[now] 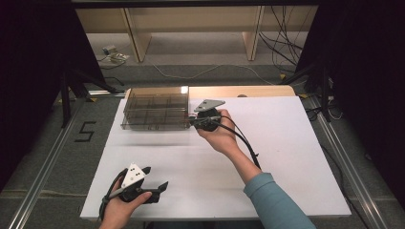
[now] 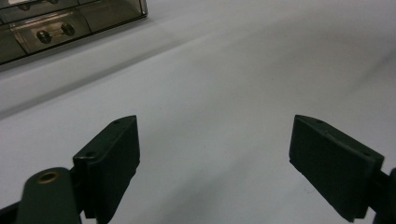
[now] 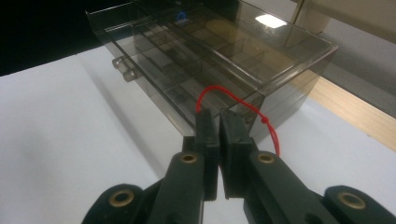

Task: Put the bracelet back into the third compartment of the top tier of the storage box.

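Note:
A smoky see-through drawer box [image 1: 155, 112] stands at the table's far left; it also shows in the right gripper view [image 3: 210, 51] and as a corner in the left gripper view [image 2: 46, 28]. A thin red loop [image 3: 233, 97] hangs at the box's near corner. My right gripper [image 3: 218, 116] is shut on this loop, its tips against the box's right end [image 1: 192, 121]. My left gripper [image 1: 156, 177] rests low near the front left edge. Its jaws stand wide open [image 2: 215, 154] over bare white table, with nothing between them.
The white table top [image 1: 277, 152] stretches right of the box and in front of it. A wooden strip [image 1: 248, 90] runs along the far edge. Small round knobs [image 3: 122, 65] stick out of the drawer fronts. Cables [image 1: 282, 43] lie on the floor beyond.

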A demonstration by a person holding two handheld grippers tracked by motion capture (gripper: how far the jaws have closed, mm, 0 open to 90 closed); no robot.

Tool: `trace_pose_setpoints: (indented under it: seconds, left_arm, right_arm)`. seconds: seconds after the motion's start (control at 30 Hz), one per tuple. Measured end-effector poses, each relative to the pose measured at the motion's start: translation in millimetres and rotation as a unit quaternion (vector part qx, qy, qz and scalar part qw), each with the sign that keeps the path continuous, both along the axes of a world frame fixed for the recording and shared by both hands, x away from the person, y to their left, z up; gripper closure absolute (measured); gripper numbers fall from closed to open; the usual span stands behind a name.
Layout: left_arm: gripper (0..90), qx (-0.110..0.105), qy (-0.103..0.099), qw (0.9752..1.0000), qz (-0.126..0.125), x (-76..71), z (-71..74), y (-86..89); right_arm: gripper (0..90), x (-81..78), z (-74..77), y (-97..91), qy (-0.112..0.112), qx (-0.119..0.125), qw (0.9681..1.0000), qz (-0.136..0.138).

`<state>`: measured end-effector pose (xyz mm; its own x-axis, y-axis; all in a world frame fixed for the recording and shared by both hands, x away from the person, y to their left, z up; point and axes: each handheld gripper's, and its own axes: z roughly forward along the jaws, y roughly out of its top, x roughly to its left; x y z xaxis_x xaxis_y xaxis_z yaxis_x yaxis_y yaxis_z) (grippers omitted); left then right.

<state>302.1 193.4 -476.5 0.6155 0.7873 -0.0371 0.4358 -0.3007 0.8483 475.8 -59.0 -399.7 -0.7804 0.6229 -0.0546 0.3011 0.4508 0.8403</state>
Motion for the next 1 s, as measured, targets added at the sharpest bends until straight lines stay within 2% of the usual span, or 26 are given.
trace_pose_setpoints:
  seconds: [0.53, 1.0]
  left_arm:
    - [16.2, -0.001, 0.0, 1.0, -0.001, -0.2, 0.2, -0.2]
    - [16.2, -0.003, -0.001, 1.0, 0.0, -0.3, 0.4, 0.4]
  right_arm:
    - [86.9, 3.2, 4.4, 20.3, -0.003, 0.001, 0.9999, 0.014]
    - [86.9, 10.1, 5.1, 40.0, 0.005, 0.005, 0.9997, 0.023]
